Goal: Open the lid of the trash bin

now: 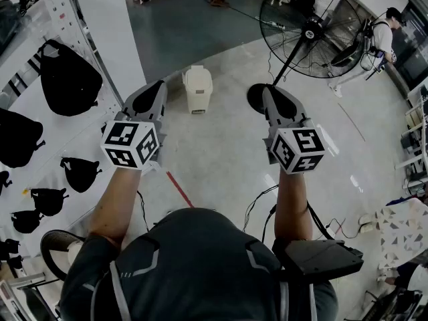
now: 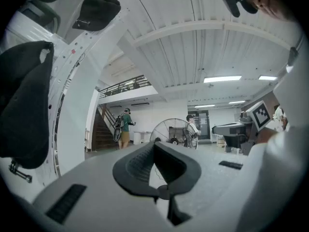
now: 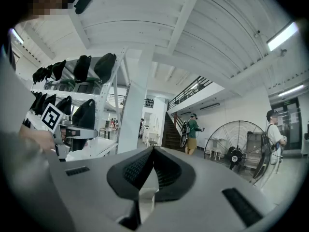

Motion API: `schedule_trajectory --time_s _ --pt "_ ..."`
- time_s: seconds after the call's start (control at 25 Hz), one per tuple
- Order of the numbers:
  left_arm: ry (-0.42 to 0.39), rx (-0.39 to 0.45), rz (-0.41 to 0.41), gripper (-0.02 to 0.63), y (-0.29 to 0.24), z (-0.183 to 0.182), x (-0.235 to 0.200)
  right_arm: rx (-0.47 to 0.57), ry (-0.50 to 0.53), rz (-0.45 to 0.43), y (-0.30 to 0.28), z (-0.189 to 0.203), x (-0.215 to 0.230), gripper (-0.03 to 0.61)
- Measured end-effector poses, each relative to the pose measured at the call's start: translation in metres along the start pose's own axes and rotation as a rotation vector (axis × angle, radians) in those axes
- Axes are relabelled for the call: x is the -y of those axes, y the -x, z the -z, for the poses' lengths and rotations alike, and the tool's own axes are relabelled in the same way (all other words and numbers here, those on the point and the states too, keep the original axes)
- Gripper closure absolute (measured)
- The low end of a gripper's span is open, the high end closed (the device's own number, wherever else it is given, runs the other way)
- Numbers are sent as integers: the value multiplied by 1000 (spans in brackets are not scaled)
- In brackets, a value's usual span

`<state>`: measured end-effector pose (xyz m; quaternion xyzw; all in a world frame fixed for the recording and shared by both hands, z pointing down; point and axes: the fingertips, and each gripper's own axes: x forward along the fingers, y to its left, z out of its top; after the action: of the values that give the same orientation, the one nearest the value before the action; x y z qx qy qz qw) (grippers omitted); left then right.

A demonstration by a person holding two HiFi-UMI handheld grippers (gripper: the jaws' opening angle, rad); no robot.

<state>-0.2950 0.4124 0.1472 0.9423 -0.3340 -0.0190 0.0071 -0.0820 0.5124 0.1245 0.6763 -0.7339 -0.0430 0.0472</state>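
Observation:
A small beige trash bin (image 1: 198, 89) stands on the pale floor ahead of me with its lid down. My left gripper (image 1: 156, 89) is held level just left of the bin, well above the floor, its jaws shut with nothing between them. My right gripper (image 1: 269, 93) is held level to the bin's right, also shut and empty. Both gripper views look out across the hall; the left gripper (image 2: 154, 144) and the right gripper (image 3: 153, 150) show tips touching. A sliver of the bin (image 3: 146, 185) peeks between the right jaws.
A large floor fan (image 1: 314, 29) on a round base (image 1: 257, 99) stands at the right. White racks with black bags (image 1: 67, 79) line the left side. A person (image 1: 382, 42) stands far right, another (image 2: 124, 127) by the stairs. Cables (image 1: 257, 202) trail on the floor.

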Motion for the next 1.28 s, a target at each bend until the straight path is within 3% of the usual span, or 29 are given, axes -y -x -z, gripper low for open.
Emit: schedule_trajectory --time_s 0.84,1.12,1.28 --pt "-7 -14 -13 604 -12 4 29 7 -24 -27 14 11 24 551" --pt "-21 -30 11 604 -26 10 55 30 -30 -30 29 16 48 551" --pt "-38 -33 -24 604 -36 13 63 40 -32 -40 37 22 64 551"
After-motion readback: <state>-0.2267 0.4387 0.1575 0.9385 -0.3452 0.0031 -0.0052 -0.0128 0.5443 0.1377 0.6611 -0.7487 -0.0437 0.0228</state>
